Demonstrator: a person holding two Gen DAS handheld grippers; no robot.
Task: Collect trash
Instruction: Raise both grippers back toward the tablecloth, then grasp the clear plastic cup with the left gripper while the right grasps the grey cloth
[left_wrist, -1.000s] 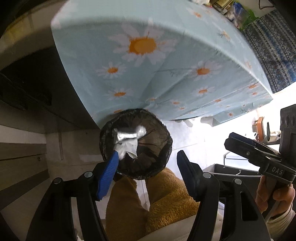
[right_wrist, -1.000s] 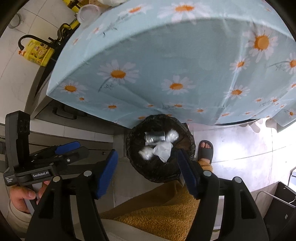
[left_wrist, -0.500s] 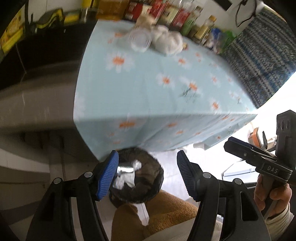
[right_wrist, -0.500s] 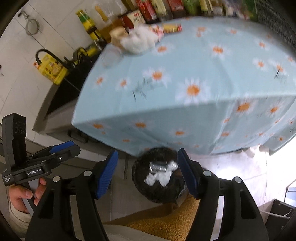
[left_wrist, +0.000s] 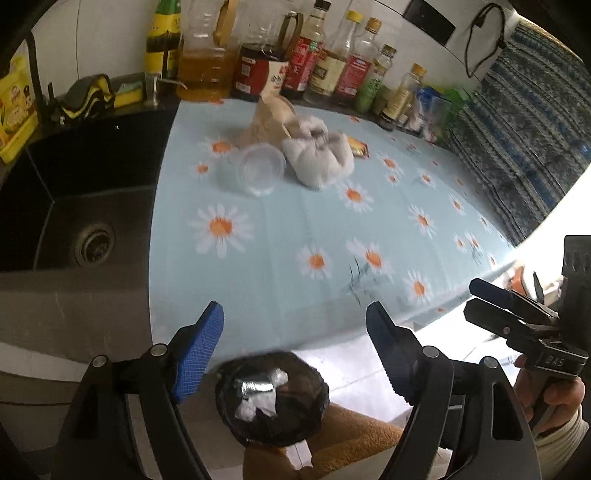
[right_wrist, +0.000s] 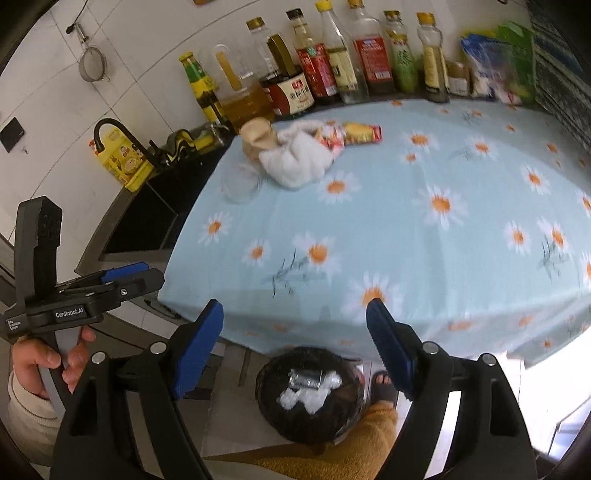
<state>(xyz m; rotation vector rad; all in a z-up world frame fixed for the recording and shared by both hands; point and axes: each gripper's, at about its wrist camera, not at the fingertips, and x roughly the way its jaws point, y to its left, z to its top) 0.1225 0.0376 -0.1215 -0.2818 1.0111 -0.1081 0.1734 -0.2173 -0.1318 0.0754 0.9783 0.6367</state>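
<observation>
Both claws are released and empty, and the jaws of each are opening with nothing between them. The left claw (left_wrist: 293, 345) and the right claw (right_wrist: 295, 345) hang over the near edge of the tabletop (left_wrist: 303, 229), which wears a light blue cloth with daisies.

The remaining trash lies far across the tabletop, at about 12 o'clock from the left claw and about 11 o'clock from the right claw. It is one small heap: a clear plastic cup (left_wrist: 258, 173) on its side, with its mouth turned toward the near edge; a crumpled white bag (left_wrist: 319, 155) touching it at 3 o'clock; a brown paper bag (left_wrist: 271, 118) behind; and a snack wrapper (right_wrist: 360, 133) whose long axis runs from 9 to 3 o'clock. The left claw seems the nearer to the cup, the right one to the wrapper.

The bin with a black liner (right_wrist: 310, 391) stands on the floor below the edge, at 6 o'clock, and already holds a can and tissues. A dark sink (left_wrist: 85, 221) lies at 9 o'clock, and a row of sauce bottles (right_wrist: 332, 66) stands along the tiled wall.
</observation>
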